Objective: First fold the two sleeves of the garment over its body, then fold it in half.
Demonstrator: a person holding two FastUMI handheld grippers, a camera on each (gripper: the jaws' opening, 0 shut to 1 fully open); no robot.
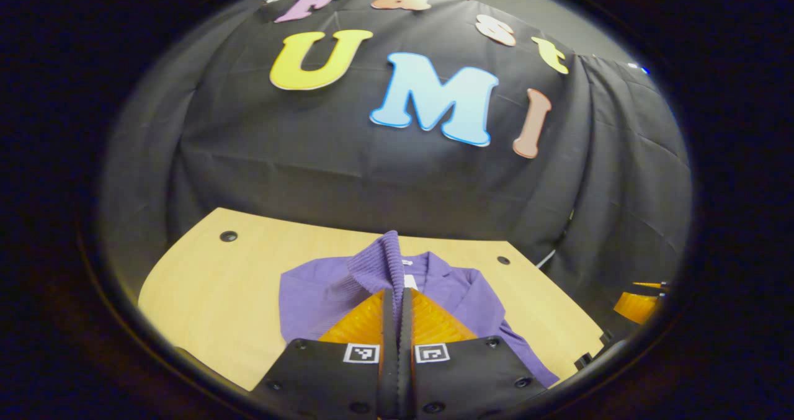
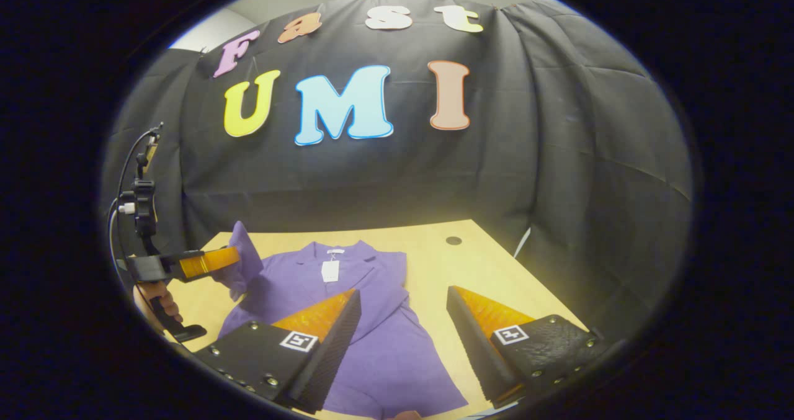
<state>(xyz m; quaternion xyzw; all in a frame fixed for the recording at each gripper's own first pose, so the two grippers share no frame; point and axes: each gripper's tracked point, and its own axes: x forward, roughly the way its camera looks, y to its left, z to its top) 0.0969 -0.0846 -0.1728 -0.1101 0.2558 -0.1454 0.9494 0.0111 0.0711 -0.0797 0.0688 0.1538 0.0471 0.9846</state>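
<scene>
Pinching a lifted sleeve (image 1: 381, 260) at lower centre, the left gripper (image 1: 397, 296) is clamped; the right gripper (image 2: 403, 299) is held apart above the purple garment (image 2: 372, 321).

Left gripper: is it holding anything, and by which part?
Yes. The left gripper is shut on the purple garment, pinching the ribbed cuff end of its sleeve, lifted off the table.
</scene>
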